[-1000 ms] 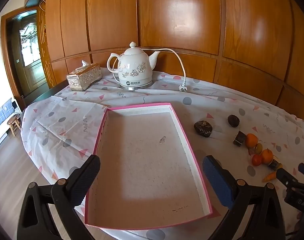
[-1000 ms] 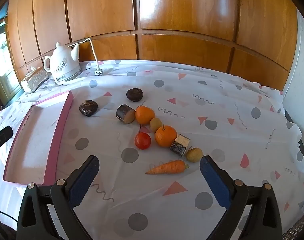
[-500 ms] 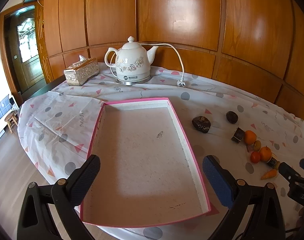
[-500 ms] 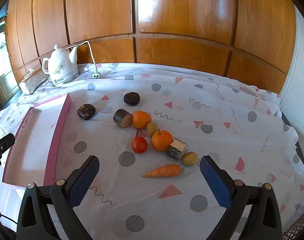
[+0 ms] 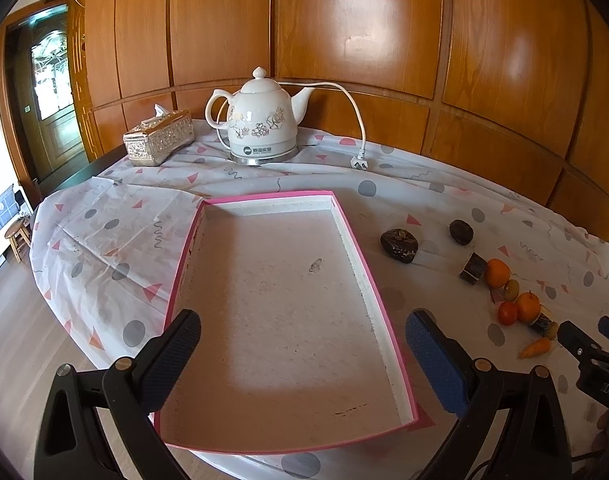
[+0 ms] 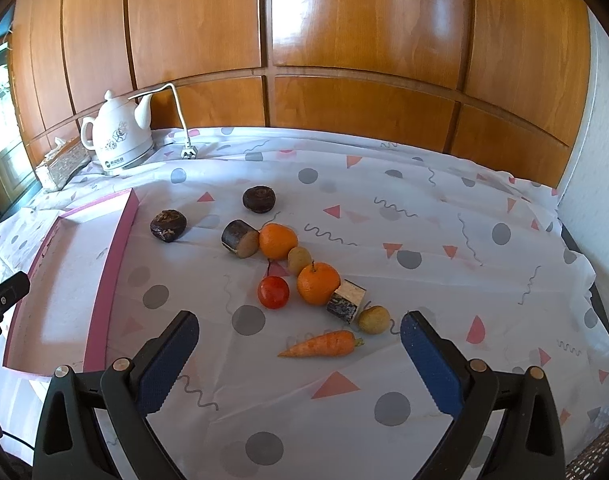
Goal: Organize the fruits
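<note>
A pink-rimmed empty tray [image 5: 346,232] lies on the table; its rim also shows in the right wrist view [image 6: 116,256]. My left gripper [image 5: 302,350] is open and empty over the tray's near half. My right gripper [image 6: 298,354] is open and empty, just in front of a carrot [image 6: 320,345]. Beyond the carrot lie two oranges [image 6: 318,283] [image 6: 277,241], a red tomato [image 6: 273,292], two small yellow-brown fruits [image 6: 373,319] [image 6: 299,259], two dark cut pieces [image 6: 346,301] [image 6: 239,238] and two dark round lumps [image 6: 168,225] [image 6: 258,199].
A white electric kettle [image 5: 260,120] with its cord and plug [image 5: 359,163] stands at the back by the wooden wall. A silver tissue box [image 5: 159,142] sits left of it. The table edge drops to the floor on the left, where a small stool [image 5: 16,236] stands.
Both grippers have risen and drawn back a little, so the tray and the fruits sit slightly farther off. Nothing on the table has moved. Both grippers stay open.
</note>
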Demonstrator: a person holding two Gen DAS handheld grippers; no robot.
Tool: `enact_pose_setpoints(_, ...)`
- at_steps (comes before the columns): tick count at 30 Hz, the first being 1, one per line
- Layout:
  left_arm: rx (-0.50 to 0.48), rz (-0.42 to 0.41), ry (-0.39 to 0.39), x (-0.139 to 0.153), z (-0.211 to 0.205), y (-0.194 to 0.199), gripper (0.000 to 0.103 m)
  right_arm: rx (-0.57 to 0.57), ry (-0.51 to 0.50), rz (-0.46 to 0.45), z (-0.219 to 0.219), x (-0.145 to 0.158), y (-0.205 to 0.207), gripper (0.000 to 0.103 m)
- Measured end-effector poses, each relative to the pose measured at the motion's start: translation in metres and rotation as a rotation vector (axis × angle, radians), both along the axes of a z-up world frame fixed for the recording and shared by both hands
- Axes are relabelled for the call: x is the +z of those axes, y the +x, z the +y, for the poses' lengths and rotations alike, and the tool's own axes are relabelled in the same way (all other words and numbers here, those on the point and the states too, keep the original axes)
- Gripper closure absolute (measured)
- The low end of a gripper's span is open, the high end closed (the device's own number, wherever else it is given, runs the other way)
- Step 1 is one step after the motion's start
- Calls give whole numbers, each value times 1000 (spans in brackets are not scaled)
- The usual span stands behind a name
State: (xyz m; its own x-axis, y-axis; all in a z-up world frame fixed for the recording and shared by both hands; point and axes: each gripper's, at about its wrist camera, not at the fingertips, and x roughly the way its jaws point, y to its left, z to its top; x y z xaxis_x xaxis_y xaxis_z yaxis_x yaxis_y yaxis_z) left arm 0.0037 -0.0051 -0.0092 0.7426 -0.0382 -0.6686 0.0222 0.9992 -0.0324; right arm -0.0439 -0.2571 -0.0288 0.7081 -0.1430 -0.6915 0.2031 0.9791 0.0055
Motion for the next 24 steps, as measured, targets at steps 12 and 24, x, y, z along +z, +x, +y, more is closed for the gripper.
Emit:
enact_pose_setpoints(12, 2, 5, -3, 0, -1, 0, 0, 10, -11, 0, 4, 1, 0, 1)
enact_pose_setpoints(24, 1, 6, -5, -1, -1, 0, 0, 0, -11, -7, 0, 3, -1, 1)
